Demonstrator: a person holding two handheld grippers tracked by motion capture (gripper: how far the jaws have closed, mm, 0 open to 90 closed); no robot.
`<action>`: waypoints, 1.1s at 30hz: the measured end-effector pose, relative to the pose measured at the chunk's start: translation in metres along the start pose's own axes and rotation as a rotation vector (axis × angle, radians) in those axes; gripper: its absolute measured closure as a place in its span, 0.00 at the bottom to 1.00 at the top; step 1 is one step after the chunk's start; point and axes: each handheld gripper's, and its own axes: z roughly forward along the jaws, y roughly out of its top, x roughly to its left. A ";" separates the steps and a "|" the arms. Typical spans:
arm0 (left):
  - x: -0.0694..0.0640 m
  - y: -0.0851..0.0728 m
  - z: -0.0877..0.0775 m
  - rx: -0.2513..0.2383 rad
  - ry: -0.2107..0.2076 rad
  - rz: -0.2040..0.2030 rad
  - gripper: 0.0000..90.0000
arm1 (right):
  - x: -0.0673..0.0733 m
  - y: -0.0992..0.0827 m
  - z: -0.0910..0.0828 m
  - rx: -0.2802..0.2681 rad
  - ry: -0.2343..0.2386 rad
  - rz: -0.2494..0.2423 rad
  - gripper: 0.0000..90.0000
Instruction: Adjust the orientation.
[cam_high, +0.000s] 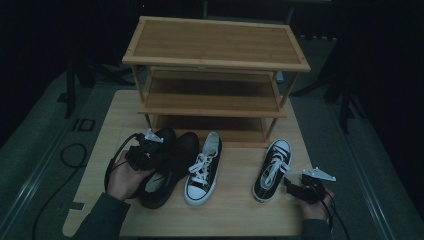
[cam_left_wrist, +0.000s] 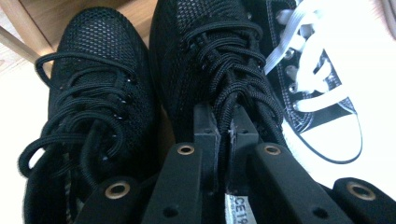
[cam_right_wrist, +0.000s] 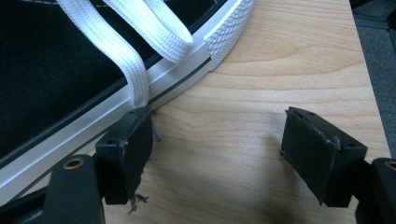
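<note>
Two black mesh lace-up shoes stand side by side at the table's left. My left gripper (cam_high: 150, 155) (cam_left_wrist: 224, 126) is shut on the tongue of the right-hand black shoe (cam_high: 186, 150) (cam_left_wrist: 210, 51), just below its laces. The other black shoe (cam_high: 164, 136) (cam_left_wrist: 98, 93) sits to its left. A black-and-white sneaker (cam_high: 204, 170) (cam_left_wrist: 322, 93) lies beside them, toe toward me. A second sneaker (cam_high: 272, 170) (cam_right_wrist: 56, 60) lies at the right, toe away from me. My right gripper (cam_high: 292, 186) (cam_right_wrist: 219, 126) is open beside its sole, with bare wood between the jaws and a white lace (cam_right_wrist: 135, 70) hanging over the left one.
A three-tier wooden shoe rack (cam_high: 215, 60) stands at the back of the wooden table (cam_high: 235, 205), its shelves bare. Dark floor and a cable loop (cam_high: 75, 152) lie to the table's left.
</note>
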 end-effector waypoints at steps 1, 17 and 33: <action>0.001 0.000 0.002 0.003 0.009 0.001 0.95 | 0.000 0.000 0.000 0.000 0.000 0.000 0.27; 0.005 -0.008 0.013 0.019 0.017 0.000 0.86 | 0.000 0.000 0.000 0.001 0.000 0.000 0.27; 0.002 -0.014 -0.006 -0.059 0.122 -0.034 0.31 | 0.000 0.000 0.000 0.001 0.000 0.000 0.27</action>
